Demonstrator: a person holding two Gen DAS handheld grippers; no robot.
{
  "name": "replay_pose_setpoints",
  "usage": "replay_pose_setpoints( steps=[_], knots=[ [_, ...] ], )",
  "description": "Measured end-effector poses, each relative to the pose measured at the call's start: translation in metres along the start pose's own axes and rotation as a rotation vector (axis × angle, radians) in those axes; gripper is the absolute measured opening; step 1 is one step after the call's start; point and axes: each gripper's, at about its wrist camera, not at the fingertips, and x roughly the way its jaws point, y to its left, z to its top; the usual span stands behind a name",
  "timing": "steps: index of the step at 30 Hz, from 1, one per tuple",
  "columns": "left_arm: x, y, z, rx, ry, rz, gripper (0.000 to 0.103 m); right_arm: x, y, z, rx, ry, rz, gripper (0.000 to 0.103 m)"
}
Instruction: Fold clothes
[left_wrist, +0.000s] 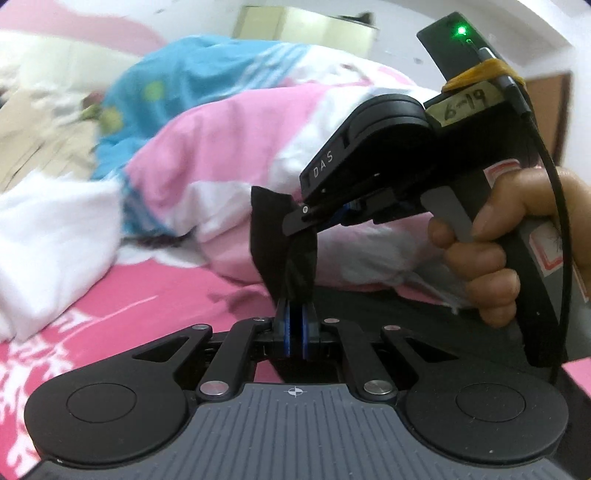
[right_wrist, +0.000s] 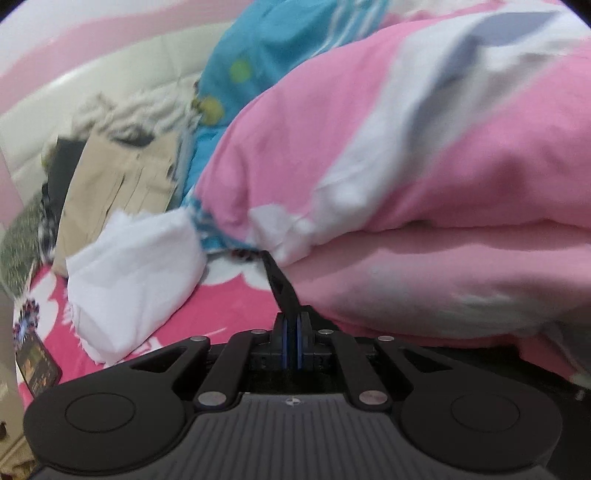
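A black garment (left_wrist: 282, 236) hangs bunched between both grippers above a pink bed sheet (left_wrist: 147, 295). In the left wrist view my left gripper (left_wrist: 295, 310) is shut on its lower fold. My right gripper (left_wrist: 300, 218), held by a hand (left_wrist: 491, 266), comes in from the right and pinches the upper edge of the same cloth. In the right wrist view my right gripper (right_wrist: 291, 318) is shut on a narrow black strip of the garment (right_wrist: 277, 278) that sticks up from the pads. More black fabric (left_wrist: 388, 306) lies on the bed behind the left fingers.
A bulky pink, white and blue duvet (right_wrist: 406, 147) fills the bed just beyond the grippers. A folded white cloth (right_wrist: 133, 273) lies to the left, with a beige garment (right_wrist: 122, 184) and other clothes behind it. A phone (right_wrist: 37, 365) rests at the sheet's left edge.
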Motion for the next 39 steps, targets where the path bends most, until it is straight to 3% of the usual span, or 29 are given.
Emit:
replay_pose_setpoints(
  steps=[13, 20, 23, 25, 28, 29, 31, 39],
  knots=[
    [0.036, -0.039, -0.021, 0.126, 0.090, -0.101, 0.004, -0.019, -0.095, -0.063, 0.228, -0.080, 0.019, 0.004],
    [0.049, -0.054, -0.033, 0.154, 0.176, -0.187, 0.008, -0.006, -0.142, -0.102, 0.410, -0.061, 0.045, 0.004],
    [0.047, -0.053, -0.034, 0.143, 0.192, -0.218, 0.011, 0.001, -0.161, -0.114, 0.504, -0.031, 0.065, 0.006],
    [0.040, -0.049, -0.033, 0.123, 0.188, -0.238, 0.021, 0.004, -0.171, -0.121, 0.565, -0.013, 0.073, 0.008],
    [0.027, -0.041, -0.029, 0.099, 0.162, -0.259, 0.035, -0.001, -0.179, -0.128, 0.617, -0.016, 0.093, 0.022],
    [0.023, -0.038, -0.028, 0.098, 0.153, -0.256, 0.035, -0.006, -0.179, -0.129, 0.627, -0.021, 0.089, 0.029],
    [0.020, -0.031, -0.024, 0.103, 0.143, -0.238, 0.036, -0.017, -0.179, -0.132, 0.636, -0.029, 0.078, 0.033],
    [0.030, 0.003, -0.014, 0.042, 0.205, -0.133, 0.036, -0.056, -0.144, -0.149, 0.583, 0.043, 0.121, 0.038]
  ],
)
